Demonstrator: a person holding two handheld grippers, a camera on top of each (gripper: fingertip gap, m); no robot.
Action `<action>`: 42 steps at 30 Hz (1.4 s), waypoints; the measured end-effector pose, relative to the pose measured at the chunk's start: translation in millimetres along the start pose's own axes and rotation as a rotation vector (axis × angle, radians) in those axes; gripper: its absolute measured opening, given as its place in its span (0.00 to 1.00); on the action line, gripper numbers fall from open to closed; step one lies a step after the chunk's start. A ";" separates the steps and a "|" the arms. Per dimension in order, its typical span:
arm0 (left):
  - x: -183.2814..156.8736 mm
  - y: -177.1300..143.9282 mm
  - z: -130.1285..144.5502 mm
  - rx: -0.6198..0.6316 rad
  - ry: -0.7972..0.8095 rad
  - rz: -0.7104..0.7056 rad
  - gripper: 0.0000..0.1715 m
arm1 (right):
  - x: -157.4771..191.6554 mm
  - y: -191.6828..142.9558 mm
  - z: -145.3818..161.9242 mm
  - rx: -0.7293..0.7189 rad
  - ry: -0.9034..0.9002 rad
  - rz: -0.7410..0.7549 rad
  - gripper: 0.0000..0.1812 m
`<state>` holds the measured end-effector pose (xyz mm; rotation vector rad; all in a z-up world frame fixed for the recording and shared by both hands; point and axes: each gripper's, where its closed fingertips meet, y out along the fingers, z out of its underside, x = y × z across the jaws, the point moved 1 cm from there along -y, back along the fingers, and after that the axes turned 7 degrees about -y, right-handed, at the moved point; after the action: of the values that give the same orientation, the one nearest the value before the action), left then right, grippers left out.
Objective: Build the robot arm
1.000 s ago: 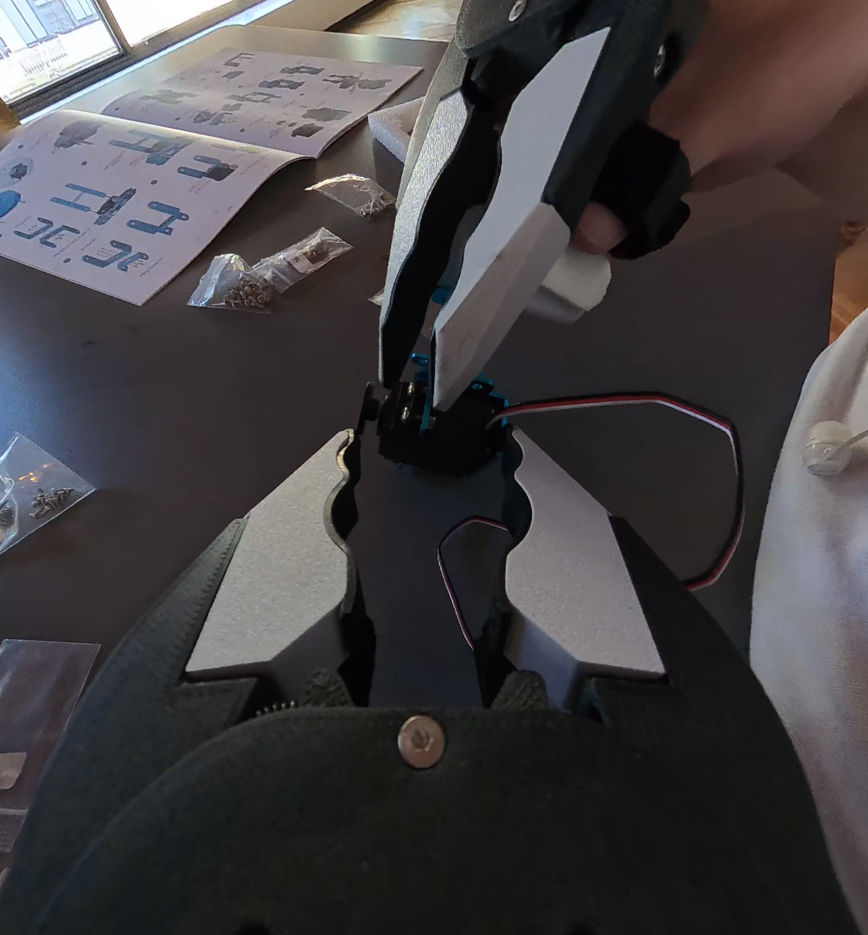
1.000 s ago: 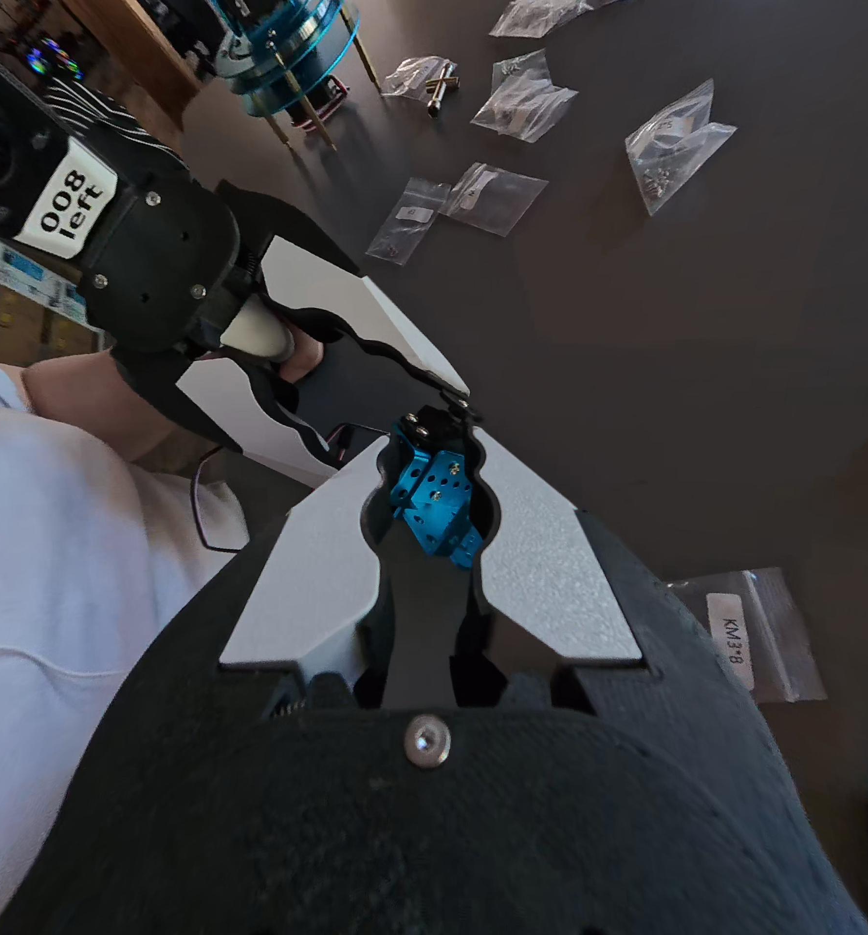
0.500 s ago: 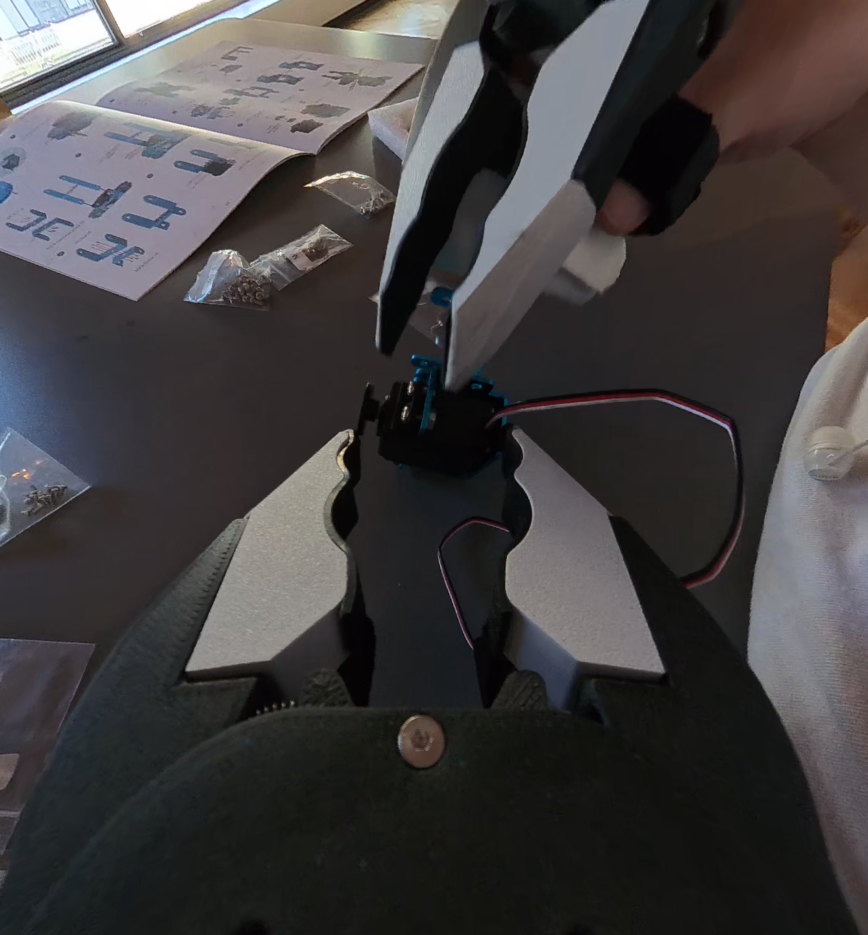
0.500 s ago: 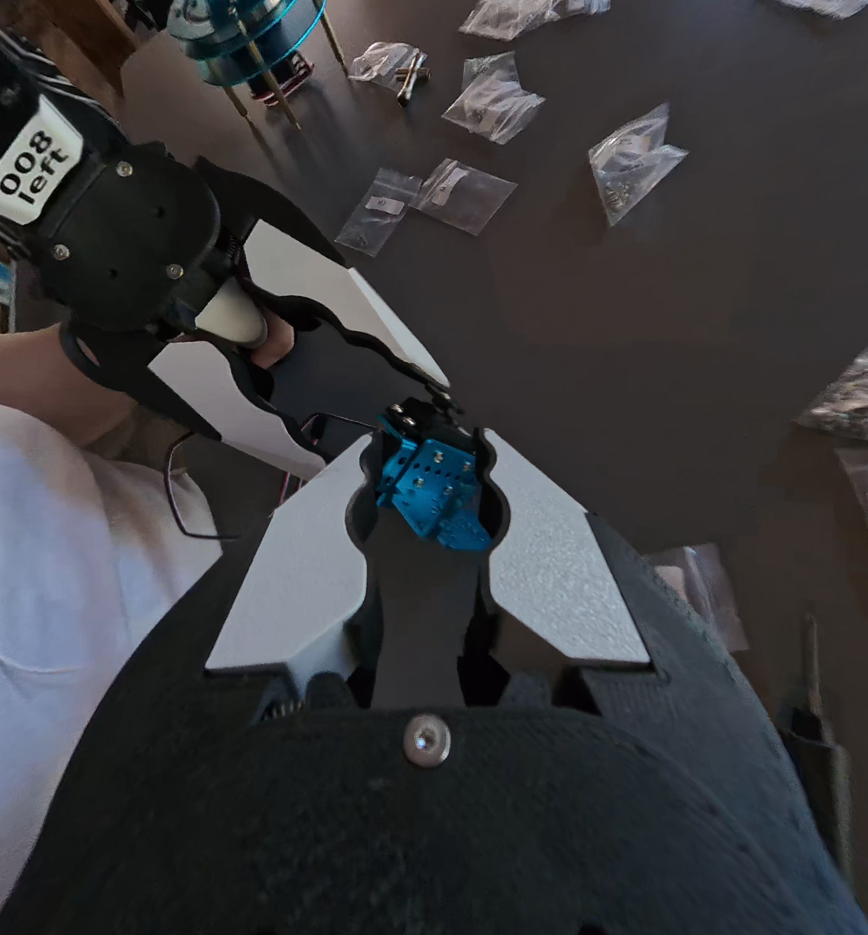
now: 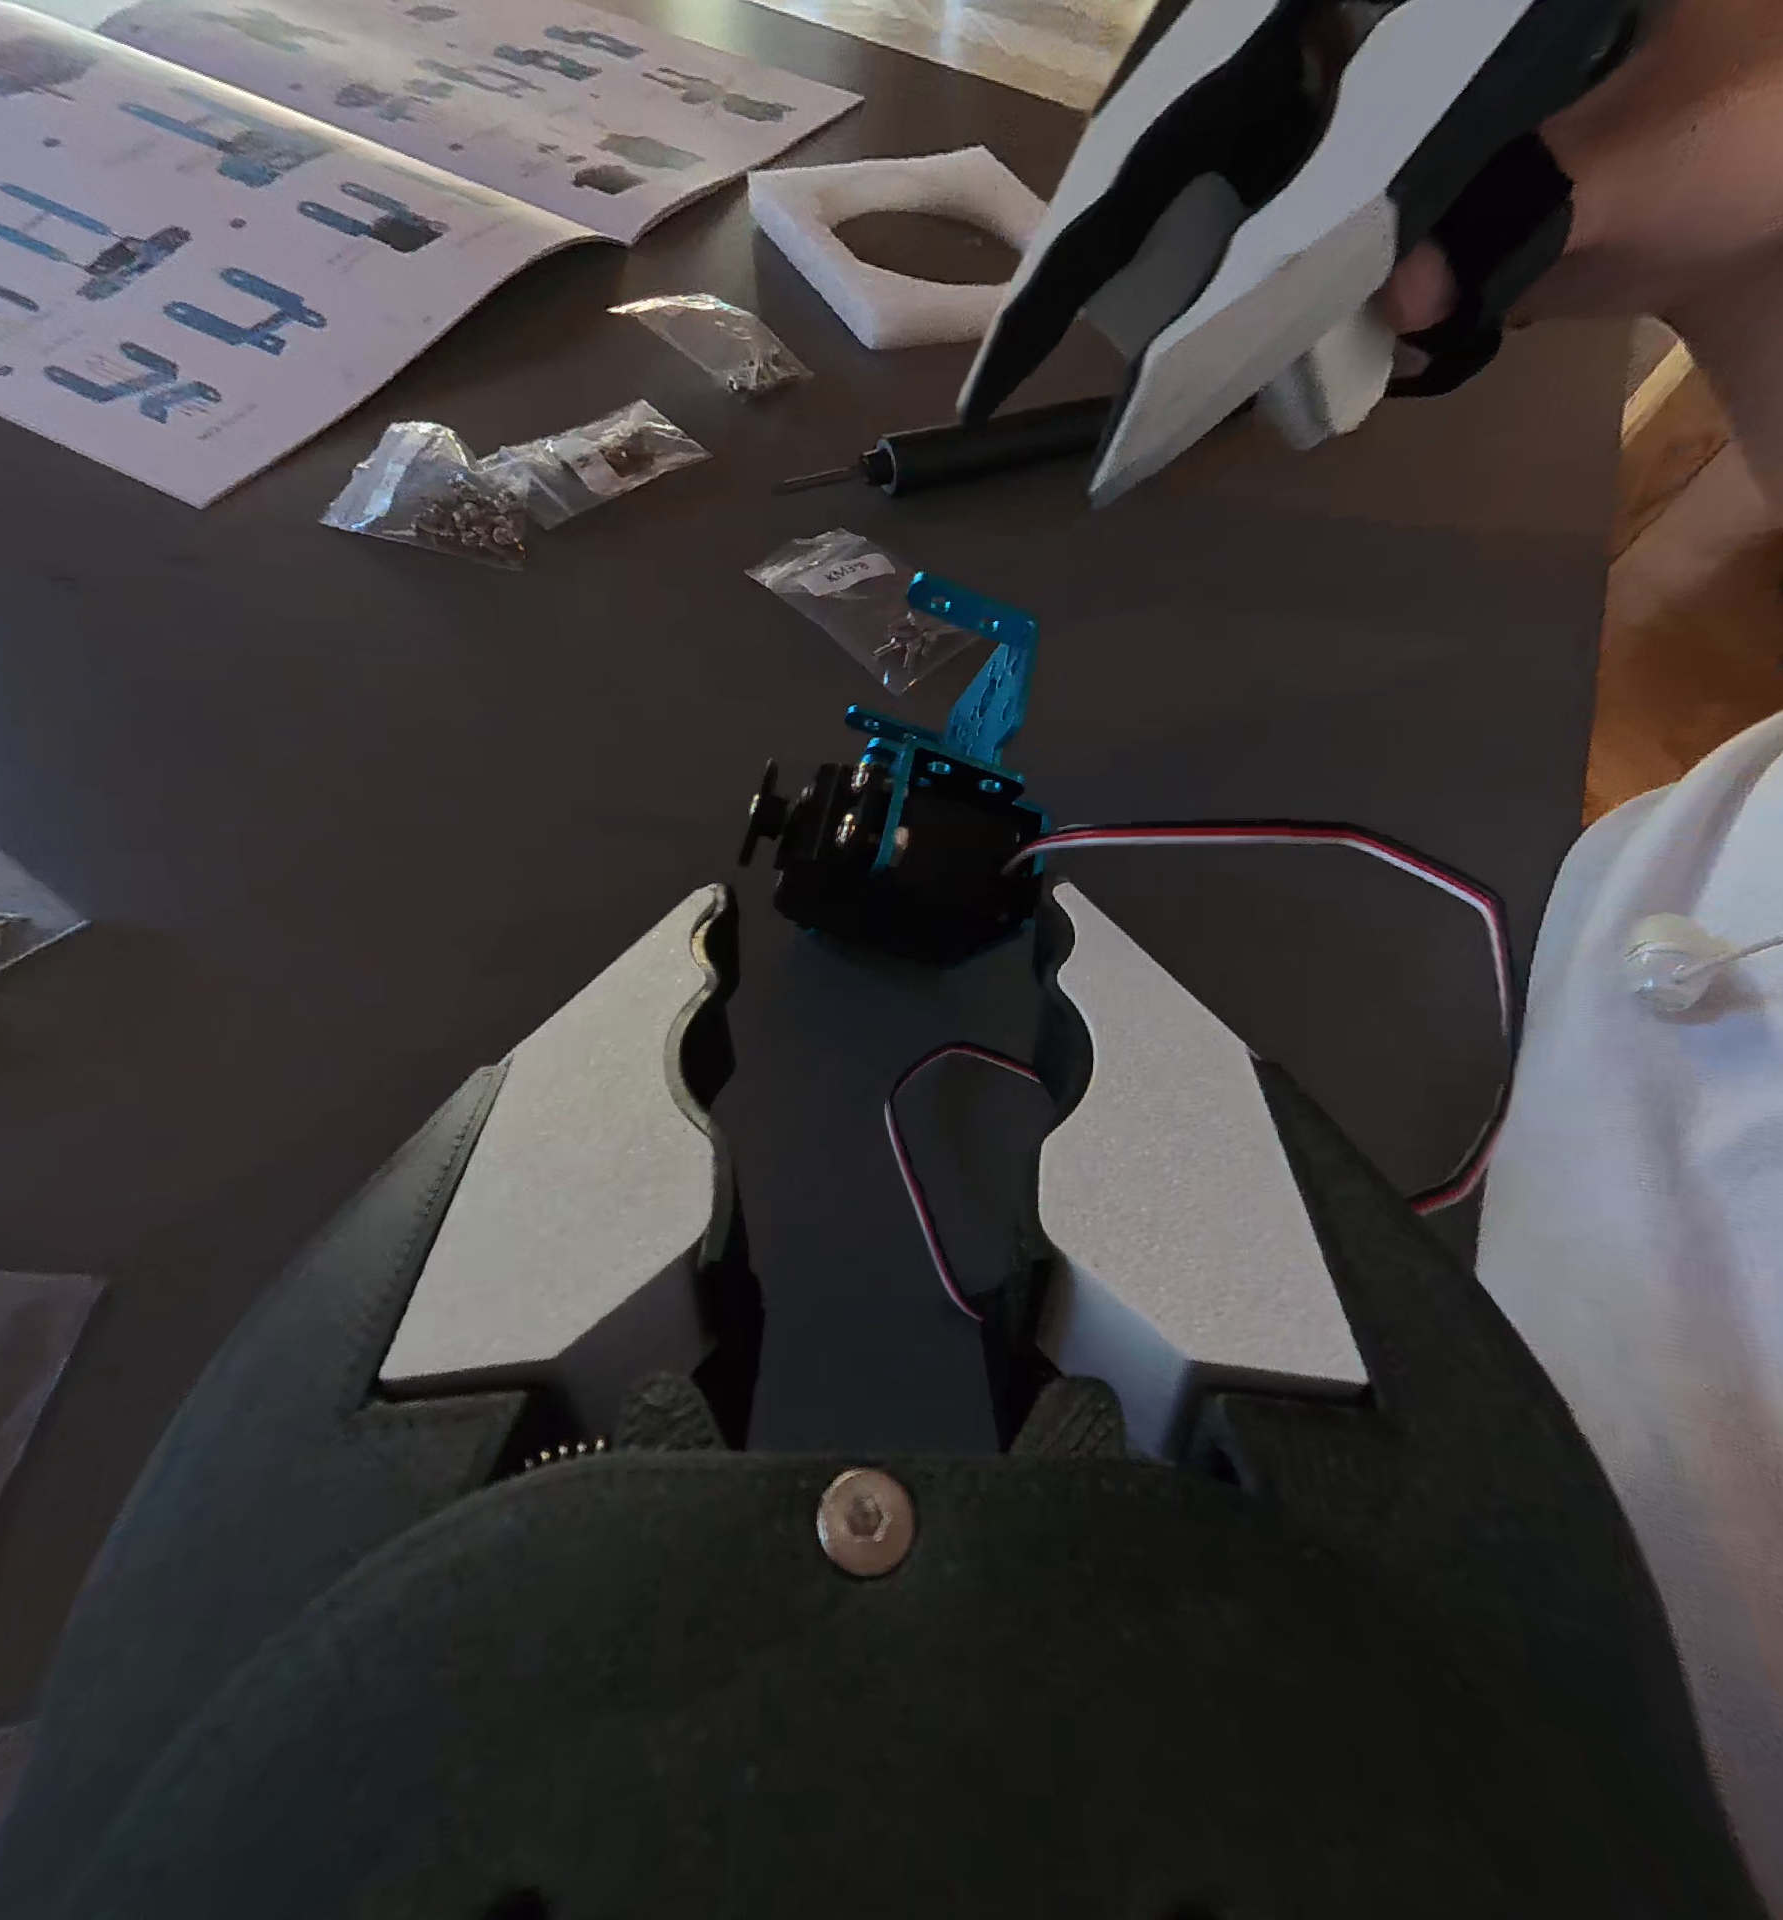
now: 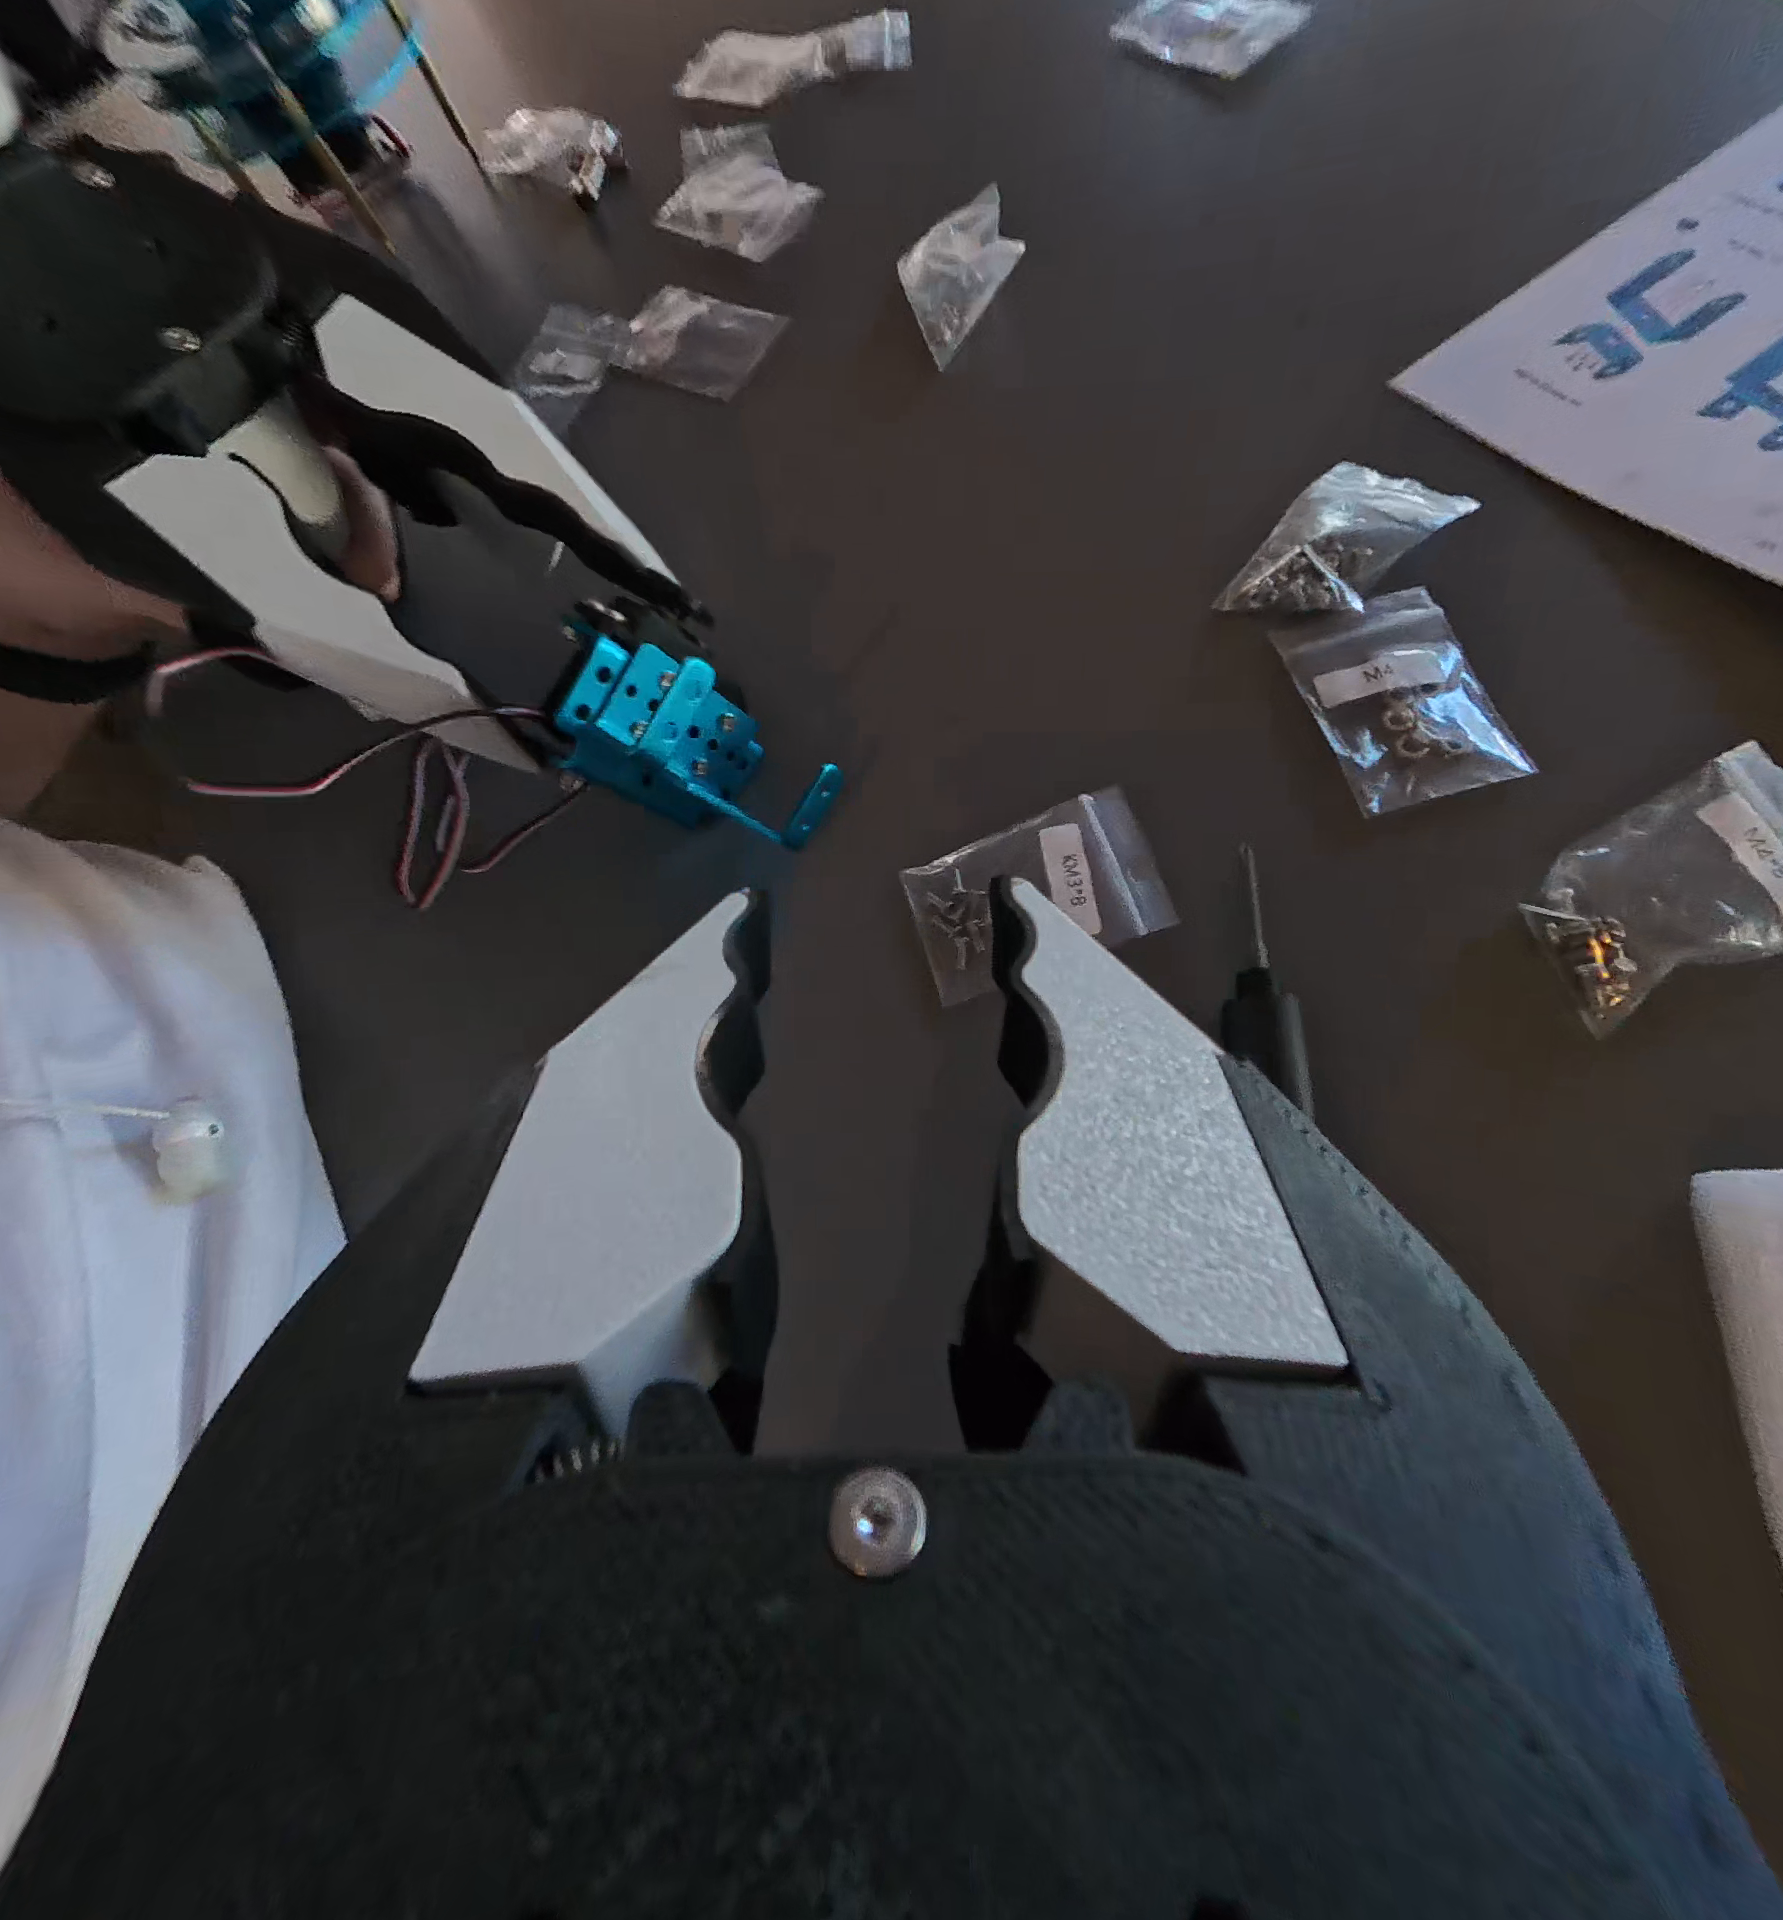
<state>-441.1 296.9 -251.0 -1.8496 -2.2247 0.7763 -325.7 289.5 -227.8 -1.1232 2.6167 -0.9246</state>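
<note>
My left gripper (image 5: 889, 906) is shut on a black servo (image 5: 897, 868) with a blue metal bracket (image 5: 991, 691) screwed to it. It holds the servo by its sides at the fingertips, just above the dark table (image 5: 347, 779). The servo's striped cable (image 5: 1386, 857) loops to the right. The right wrist view shows the same hold, with the bracket (image 6: 658, 727) facing me. My right gripper (image 6: 879, 899) is open and empty, a short way from the bracket and above a small labelled screw bag (image 6: 1038, 904). It also shows raised in the left wrist view (image 5: 1048, 447).
A black screwdriver (image 5: 991, 436) lies beyond the servo, near a white foam piece (image 5: 897, 249). An open manual (image 5: 243, 208) lies at the far left. Several screw bags (image 6: 1386, 696) are scattered about. A person's white shirt (image 5: 1697, 1247) is at the right.
My right gripper has let go of the blue bracket, opened and pulled up and away. My left gripper still holds the servo in the same place.
</note>
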 end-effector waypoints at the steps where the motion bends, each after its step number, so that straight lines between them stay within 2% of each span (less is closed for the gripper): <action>1: 1.3 -3.2 -1.0 -0.007 -0.005 -0.004 0.34 | 2.9 -3.5 -1.6 -0.030 -0.006 -0.013 0.23; 5: -2.2 -24.9 -20.6 -0.101 0.055 0.031 0.31 | 18.6 -8.3 -7.7 -0.111 -0.075 -0.076 0.23; 7: -7.3 -32.6 -31.8 -0.117 0.116 0.071 0.24 | 24.3 -5.1 -4.4 -0.100 -0.114 -0.096 0.24; 10: -2.8 -29.4 -37.1 -0.074 0.192 0.087 0.15 | 26.8 -0.9 4.1 -0.068 -0.138 -0.108 0.24; 14: -4.4 -15.5 -30.7 -0.008 0.243 0.146 0.16 | 23.7 -5.9 8.1 -0.090 -0.119 -0.107 0.24; 18: -0.2 -7.2 -24.1 0.025 0.273 0.139 0.08 | 17.1 -12.2 9.4 -0.121 -0.078 -0.103 0.23; 23: -1.3 -3.7 -22.3 0.037 0.246 0.177 0.06 | 32.1 -6.9 -3.7 -0.174 -0.102 -0.168 0.23; 27: -2.0 -2.4 -23.5 0.022 0.231 0.206 0.05 | 49.0 14.2 -9.1 -0.154 -0.226 -0.205 0.23; 31: -2.7 -2.1 -23.5 0.011 0.201 0.229 0.05 | 51.0 35.8 -17.6 -0.145 -0.380 -0.153 0.22; 32: -2.8 -2.2 -23.4 0.009 0.196 0.231 0.05 | 49.8 39.3 -18.5 -0.139 -0.414 -0.135 0.22; 34: -5.1 -2.2 -22.7 0.005 0.197 0.238 0.05 | 45.3 44.6 -15.6 -0.104 -0.461 -0.107 0.14; 35: -6.7 -2.2 -22.3 0.004 0.200 0.243 0.05 | 44.1 45.2 -15.8 -0.105 -0.472 -0.102 0.11; 42: -1.5 -0.4 -25.5 -0.019 0.130 0.185 0.05 | 31.7 47.5 -20.3 -0.155 -0.366 -0.119 0.07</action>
<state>-430.3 302.9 -228.6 -2.0740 -2.0114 0.6439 -384.3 302.4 -236.5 -1.3515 2.3724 -0.4811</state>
